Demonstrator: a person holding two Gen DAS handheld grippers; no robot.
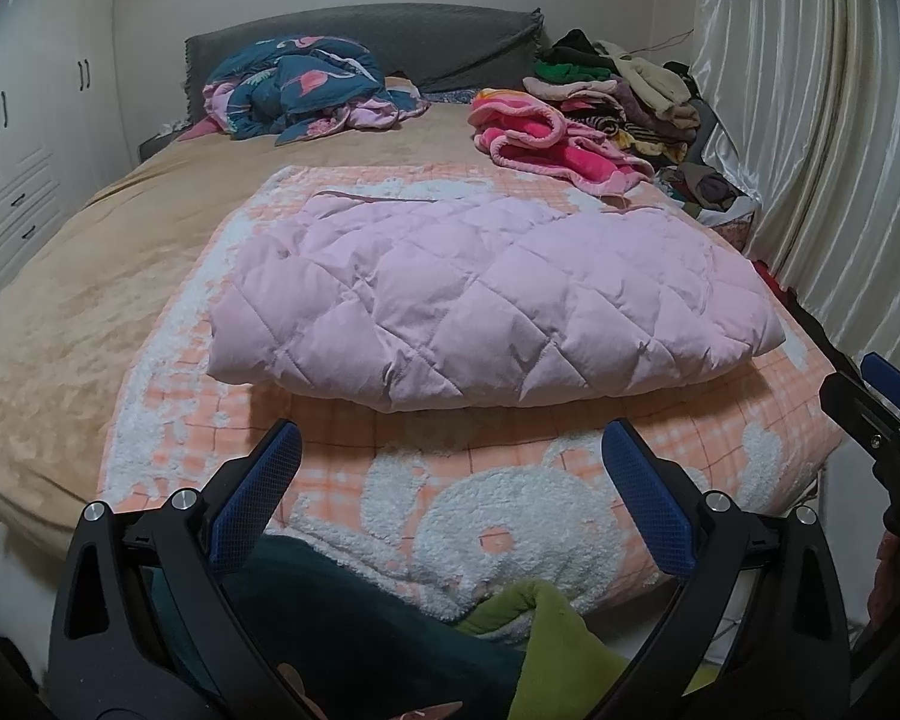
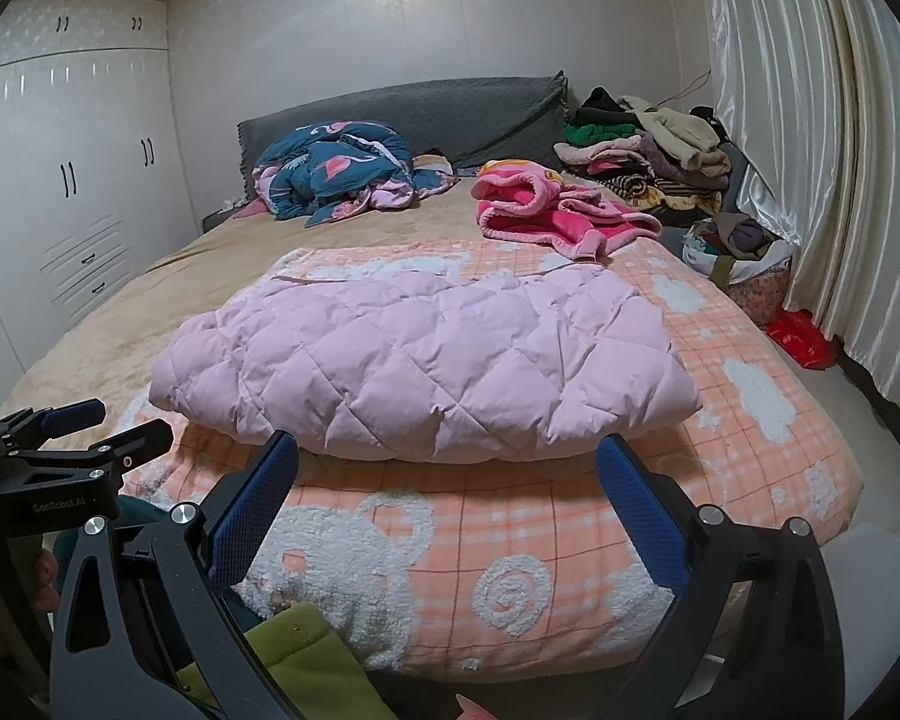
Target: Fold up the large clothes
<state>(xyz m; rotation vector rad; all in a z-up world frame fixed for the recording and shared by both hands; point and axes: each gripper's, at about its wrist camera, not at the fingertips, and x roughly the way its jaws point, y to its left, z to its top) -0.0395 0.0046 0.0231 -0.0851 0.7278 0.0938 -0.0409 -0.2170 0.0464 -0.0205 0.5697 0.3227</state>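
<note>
Left wrist view shows one folded pink quilted coat (image 1: 486, 294) lying just ahead of the left gripper (image 1: 450, 450), whose two blue pads are spread wide and grasp nothing. The right gripper (image 2: 447, 462) is likewise released and empty, with the coat (image 2: 426, 354) just beyond its fingertips on one peach bear blanket (image 2: 750, 420). Farther ahead sit one blue flamingo quilt (image 2: 336, 174), one pink fleece garment (image 2: 546, 210) and one stack of clothes (image 2: 648, 156).

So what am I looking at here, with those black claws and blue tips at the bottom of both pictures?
Those are two hand-held grippers; a person carries one in each hand. Each has a wide-angle camera looking along its fingers, hence two similar pictures. The left gripper and right gripper are both open and hold nothing. Ahead, on the bed, a folded pink quilted garment lies on an orange checked blanket. Farther back lie a blue flamingo-print duvet, a pink fleece and a pile of clothes.
</note>
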